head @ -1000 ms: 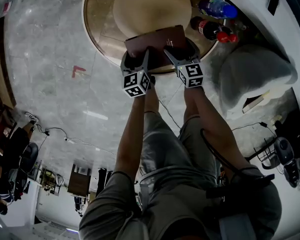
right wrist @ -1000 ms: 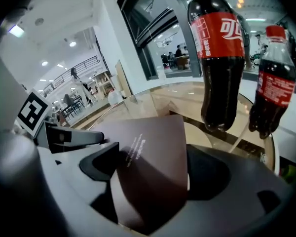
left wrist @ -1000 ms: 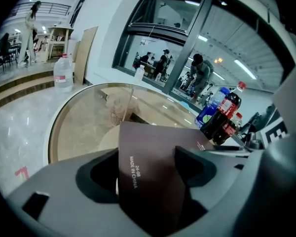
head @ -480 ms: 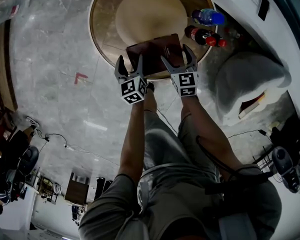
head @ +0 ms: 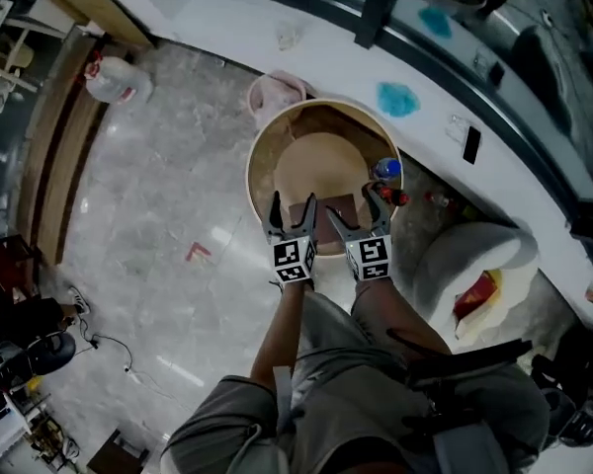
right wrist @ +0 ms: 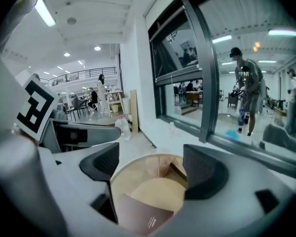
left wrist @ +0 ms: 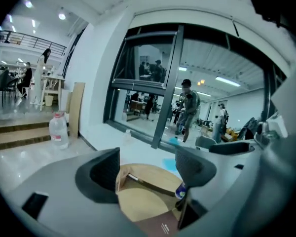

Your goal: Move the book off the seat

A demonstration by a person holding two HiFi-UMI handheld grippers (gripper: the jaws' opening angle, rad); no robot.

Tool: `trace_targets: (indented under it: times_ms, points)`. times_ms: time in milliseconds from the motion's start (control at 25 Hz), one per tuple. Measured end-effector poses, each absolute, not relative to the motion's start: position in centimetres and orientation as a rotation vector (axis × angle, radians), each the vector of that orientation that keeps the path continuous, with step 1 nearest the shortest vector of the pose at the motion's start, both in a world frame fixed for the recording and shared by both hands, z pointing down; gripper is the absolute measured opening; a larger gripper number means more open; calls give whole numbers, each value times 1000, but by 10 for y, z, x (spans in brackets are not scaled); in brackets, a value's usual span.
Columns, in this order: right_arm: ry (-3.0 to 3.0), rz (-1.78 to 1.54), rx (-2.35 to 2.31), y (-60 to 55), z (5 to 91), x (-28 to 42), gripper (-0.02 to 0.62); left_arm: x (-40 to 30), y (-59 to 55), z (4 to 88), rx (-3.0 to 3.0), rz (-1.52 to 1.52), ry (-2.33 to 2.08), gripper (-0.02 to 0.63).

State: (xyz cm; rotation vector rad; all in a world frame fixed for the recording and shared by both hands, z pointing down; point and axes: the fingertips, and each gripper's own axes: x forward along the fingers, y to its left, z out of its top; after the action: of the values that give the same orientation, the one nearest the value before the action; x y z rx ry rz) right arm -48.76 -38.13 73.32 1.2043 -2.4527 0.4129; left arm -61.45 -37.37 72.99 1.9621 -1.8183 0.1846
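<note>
A dark maroon book (head: pixel 334 208) lies flat on the front part of the pale round cushion (head: pixel 321 166) of a wooden tub seat (head: pixel 260 161). My left gripper (head: pixel 293 211) hangs over the book's left edge, my right gripper (head: pixel 355 208) over its right edge. Both are open and hold nothing. In the left gripper view the book (left wrist: pixel 159 226) shows low down between the spread jaws of the left gripper (left wrist: pixel 153 169). The right gripper view has the book (right wrist: pixel 140 216) well below the right gripper (right wrist: pixel 153 171), apart from its pads.
Two bottles, one blue-capped (head: pixel 385 169) and one dark cola (head: pixel 399 197), stand at the seat's right side. A white beanbag (head: pixel 465 255) sits to the right. A water jug (head: pixel 114 82), a pink cloth (head: pixel 277 92) and a white ledge (head: pixel 435 97) along a glass wall lie beyond.
Both grippers have risen well clear of the book, which stays on the seat. The head view has pulled far upward, so the seat looks much smaller.
</note>
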Motion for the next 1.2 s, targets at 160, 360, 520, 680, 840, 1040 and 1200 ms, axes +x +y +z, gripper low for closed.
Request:
trace_targets:
  times_ms: [160,360,520,680,840,1040,1200]
  points:
    - [-2523,368,1230,-392,628,-488,411,-618,-369,622,2058,140,-1857,344]
    - [-2606,303,1214,-399,528,-488,410,-625,-369,508,2175,120,-1906,344]
    - [-2605,388,1239,-395,477,-472,410,-621,-360,443,2200,44,-1930,344]
    - [-2650,366,1301,-389,442,-461,410,-618,-349,413,2200,-79,-1907,344]
    - [-2728,304,1272,-397,418,-464,410,-611,-364,395,2223,-85,-1868,344]
    - [-2705,277,1259,-395,405,-468,410,-615,-368,377,2248,-99,-1896,344]
    - [-2650,272,1263,-390,405,-473,410,-626,-360,382,2211,-91,-1902,344]
